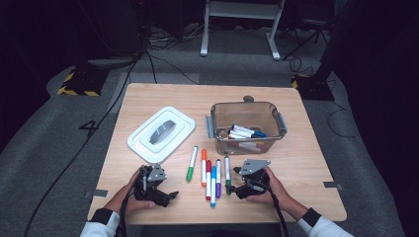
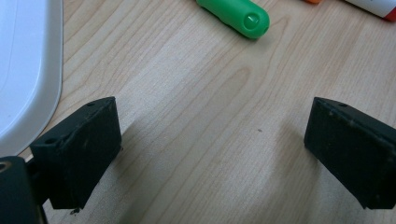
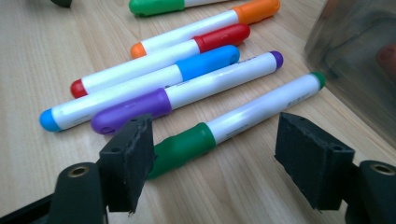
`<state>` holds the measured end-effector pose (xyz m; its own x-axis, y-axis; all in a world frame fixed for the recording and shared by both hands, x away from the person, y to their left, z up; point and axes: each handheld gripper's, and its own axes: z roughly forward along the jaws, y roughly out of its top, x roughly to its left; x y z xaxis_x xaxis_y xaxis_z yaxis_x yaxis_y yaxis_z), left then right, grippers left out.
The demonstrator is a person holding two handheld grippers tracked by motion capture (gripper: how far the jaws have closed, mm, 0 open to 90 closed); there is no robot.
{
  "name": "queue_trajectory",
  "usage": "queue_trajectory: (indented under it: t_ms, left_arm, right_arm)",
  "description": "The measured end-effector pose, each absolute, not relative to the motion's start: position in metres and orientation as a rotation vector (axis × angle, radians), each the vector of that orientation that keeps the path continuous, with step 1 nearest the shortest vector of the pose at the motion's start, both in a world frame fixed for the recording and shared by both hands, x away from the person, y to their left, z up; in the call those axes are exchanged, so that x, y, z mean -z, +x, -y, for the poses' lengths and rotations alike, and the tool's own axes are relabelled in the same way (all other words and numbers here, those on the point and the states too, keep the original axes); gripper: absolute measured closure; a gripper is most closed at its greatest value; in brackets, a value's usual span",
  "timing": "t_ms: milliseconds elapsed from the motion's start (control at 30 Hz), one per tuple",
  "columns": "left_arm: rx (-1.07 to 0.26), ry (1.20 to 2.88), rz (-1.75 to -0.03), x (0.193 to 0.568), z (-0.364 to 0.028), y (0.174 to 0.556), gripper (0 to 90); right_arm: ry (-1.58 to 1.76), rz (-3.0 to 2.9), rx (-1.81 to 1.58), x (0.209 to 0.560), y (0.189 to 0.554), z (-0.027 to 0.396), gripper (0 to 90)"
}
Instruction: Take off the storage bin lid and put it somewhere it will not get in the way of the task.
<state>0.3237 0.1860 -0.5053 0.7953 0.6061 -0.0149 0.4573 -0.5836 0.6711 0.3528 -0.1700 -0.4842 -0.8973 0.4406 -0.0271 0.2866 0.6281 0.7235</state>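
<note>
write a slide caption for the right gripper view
Right tool open low over the table, its jaws either side of the dark green marker, beside five more markers and a clear bin.

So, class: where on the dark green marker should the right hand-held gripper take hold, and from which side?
Probably mid-barrel, from above: the dark green marker lies flat, clear of the purple marker, and the right hand-held gripper already straddles it with jaws open.

Between the black jaws of the right gripper [image 3: 212, 144] a white marker with a dark green cap [image 3: 233, 123] is seen. Beyond it, white markers capped in purple [image 3: 187, 95], blue [image 3: 140, 86], red [image 3: 159, 58] and orange [image 3: 205, 23] are laid on the pale wood-grain table [image 3: 56, 42]. A light green cap [image 2: 236, 16] and a white lid [image 2: 23, 70] are shown ahead of the black left gripper [image 2: 212, 135].
</note>
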Motion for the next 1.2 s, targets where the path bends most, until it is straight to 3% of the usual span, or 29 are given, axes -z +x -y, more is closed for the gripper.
queue_trajectory:
  t_ms: [233, 600, 833, 933, 1200]
  left_arm:
    - [-0.282, 2.295, -0.782, 0.505, -0.186, 0.324, 4.4]
    - [-0.282, 2.296, -0.781, 0.505, -0.186, 0.324, 4.4]
    - [-0.283, 2.294, -0.782, 0.505, -0.186, 0.324, 4.4]
    - [-0.282, 2.294, -0.782, 0.505, -0.186, 0.324, 4.4]
    - [-0.280, 2.296, -0.779, 0.505, -0.186, 0.324, 4.3]
  right_arm:
    - [0.651, -2.641, -1.029, 0.490, 0.361, 0.172, 34.4]
    - [0.772, -2.599, -1.012, 0.491, 0.380, 0.209, 50.5]
    - [0.761, -2.614, -1.040, 0.492, 0.387, 0.214, 62.7]
    - [0.770, -2.618, -1.035, 0.492, 0.389, 0.221, 71.8]
    - [0.689, -2.651, -1.009, 0.489, 0.388, 0.236, 75.4]
